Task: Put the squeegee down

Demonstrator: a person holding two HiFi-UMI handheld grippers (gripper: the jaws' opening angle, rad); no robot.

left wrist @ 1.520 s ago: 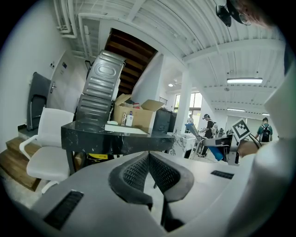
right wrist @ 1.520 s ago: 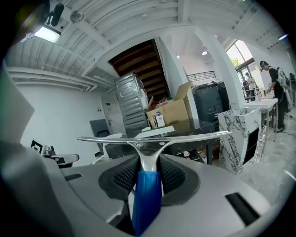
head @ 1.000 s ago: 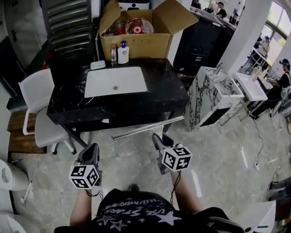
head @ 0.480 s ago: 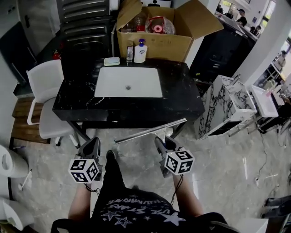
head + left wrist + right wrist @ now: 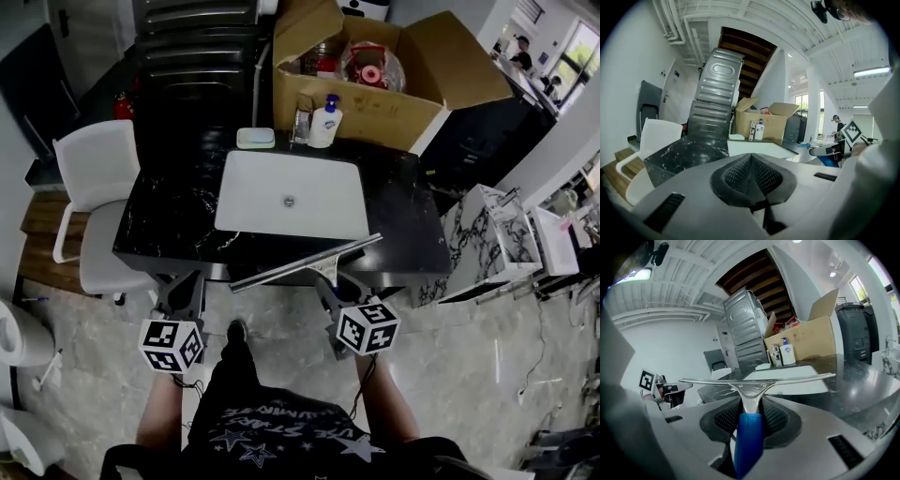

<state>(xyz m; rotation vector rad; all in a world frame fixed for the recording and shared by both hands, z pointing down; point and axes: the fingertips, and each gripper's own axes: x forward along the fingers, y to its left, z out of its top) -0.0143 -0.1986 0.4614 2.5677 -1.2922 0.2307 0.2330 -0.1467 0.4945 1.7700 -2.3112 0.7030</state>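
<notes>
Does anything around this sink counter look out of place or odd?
One thing: a big open cardboard box sits on the black counter behind the sink, flaps splayed, crowding the soap bottle. The squeegee is in the right tongs, not set down.

One squeegee [image 5: 306, 262], one box [image 5: 380, 117], one chair [image 5: 94, 173]

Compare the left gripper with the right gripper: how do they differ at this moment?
The left gripper has its fingers pressed together on nothing; the right gripper has its fingers clamped on the blue handle of the squeegee. The left gripper's view ahead is unobstructed, while the squeegee's metal blade spans the right gripper's view. Both point toward the black counter.
</notes>
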